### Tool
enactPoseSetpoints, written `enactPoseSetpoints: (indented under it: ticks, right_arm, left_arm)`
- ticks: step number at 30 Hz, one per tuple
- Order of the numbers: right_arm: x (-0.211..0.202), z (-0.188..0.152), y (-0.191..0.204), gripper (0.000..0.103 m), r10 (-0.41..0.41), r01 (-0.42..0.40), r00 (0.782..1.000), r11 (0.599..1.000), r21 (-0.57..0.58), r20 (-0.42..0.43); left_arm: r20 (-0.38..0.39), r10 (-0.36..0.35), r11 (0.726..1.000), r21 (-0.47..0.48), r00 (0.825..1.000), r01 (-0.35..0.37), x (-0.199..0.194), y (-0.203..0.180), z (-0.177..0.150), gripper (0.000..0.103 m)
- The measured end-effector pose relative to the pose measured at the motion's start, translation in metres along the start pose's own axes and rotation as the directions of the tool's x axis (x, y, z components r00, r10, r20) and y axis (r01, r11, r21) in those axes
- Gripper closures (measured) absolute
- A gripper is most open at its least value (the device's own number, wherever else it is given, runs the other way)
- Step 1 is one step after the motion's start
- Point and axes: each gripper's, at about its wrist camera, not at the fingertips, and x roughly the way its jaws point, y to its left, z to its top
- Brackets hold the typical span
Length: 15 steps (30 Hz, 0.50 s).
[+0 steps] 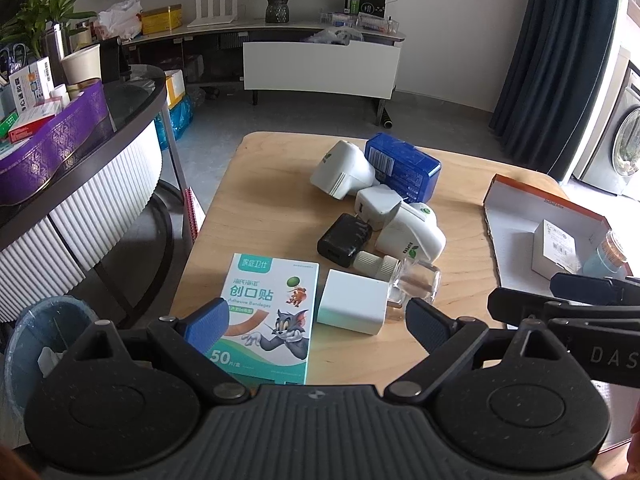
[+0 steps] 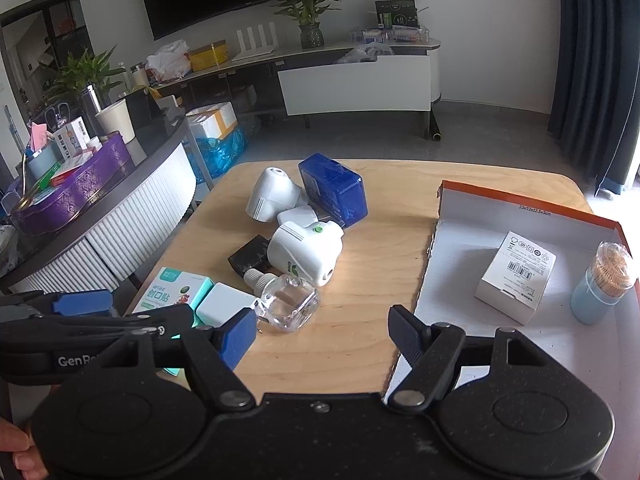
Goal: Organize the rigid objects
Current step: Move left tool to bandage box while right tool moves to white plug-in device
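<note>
A pile lies mid-table: a blue box (image 1: 404, 168), two white plug-in devices (image 1: 344, 170) (image 1: 414, 232), a white adapter (image 1: 378, 204), a black charger (image 1: 344, 240), a clear bottle (image 1: 416, 280), a white cube charger (image 1: 352, 302) and a bandage box (image 1: 272, 316). My left gripper (image 1: 316, 318) is open and empty above the bandage box and cube charger. My right gripper (image 2: 324, 330) is open and empty over bare table between the clear bottle (image 2: 288, 304) and the cardboard tray (image 2: 440, 280).
The orange-edged tray (image 1: 504, 240) at right holds a white box (image 2: 516, 280) and a toothpick jar (image 2: 604, 288). A curved dark counter (image 1: 100, 168) with a purple tin stands left. A bin (image 1: 36, 344) sits at the table's left.
</note>
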Motion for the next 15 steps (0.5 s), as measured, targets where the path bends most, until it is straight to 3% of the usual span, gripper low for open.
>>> enactPoseSetpoints:
  ticks: [15]
  right_arm:
    - [0.019, -0.005, 0.018, 0.016, 0.024, -0.025, 0.999, 0.999, -0.037, -0.038]
  left_arm:
    - [-0.033, 0.031, 0.999, -0.032, 0.999, -0.032, 0.017, 0.023, -0.012, 0.004]
